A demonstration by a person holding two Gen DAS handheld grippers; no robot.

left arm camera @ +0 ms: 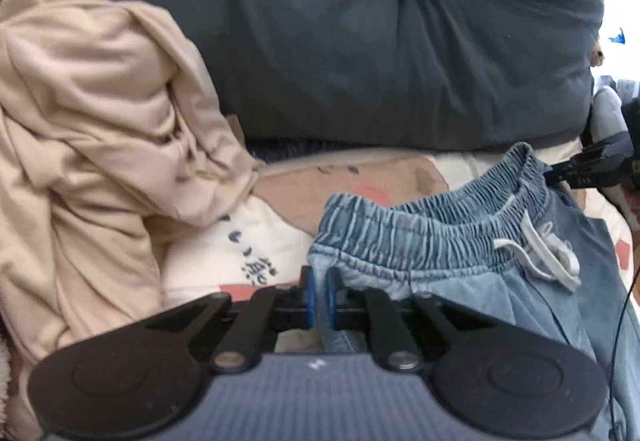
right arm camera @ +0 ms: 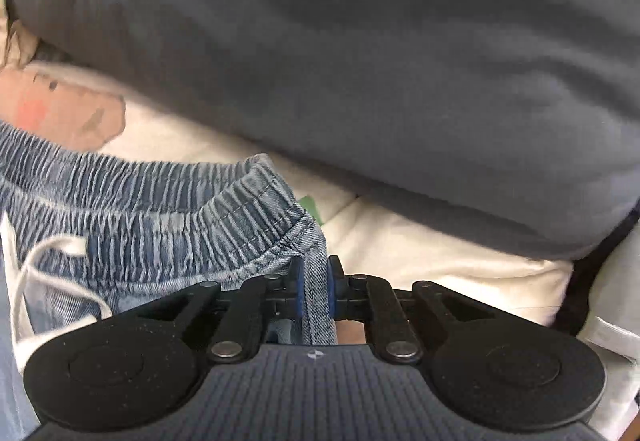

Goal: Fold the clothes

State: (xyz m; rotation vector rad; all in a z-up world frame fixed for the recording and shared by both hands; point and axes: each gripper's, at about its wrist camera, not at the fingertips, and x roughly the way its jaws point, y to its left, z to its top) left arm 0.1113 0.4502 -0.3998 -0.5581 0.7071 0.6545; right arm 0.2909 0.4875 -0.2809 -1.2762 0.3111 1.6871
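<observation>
both grippers pinch the denim shorts (left arm camera: 460, 241) at the waistband: your left gripper (left arm camera: 320, 291) on one end, your right gripper (right arm camera: 314, 291) on the other, just before the grey duvet (left arm camera: 360, 41). judged mid-fold or mid-spread; next, keep the band taut and level.

A dark grey duvet (left arm camera: 360, 41) lies bunched at the back of a cream printed bedsheet (left arm camera: 256, 241).
</observation>
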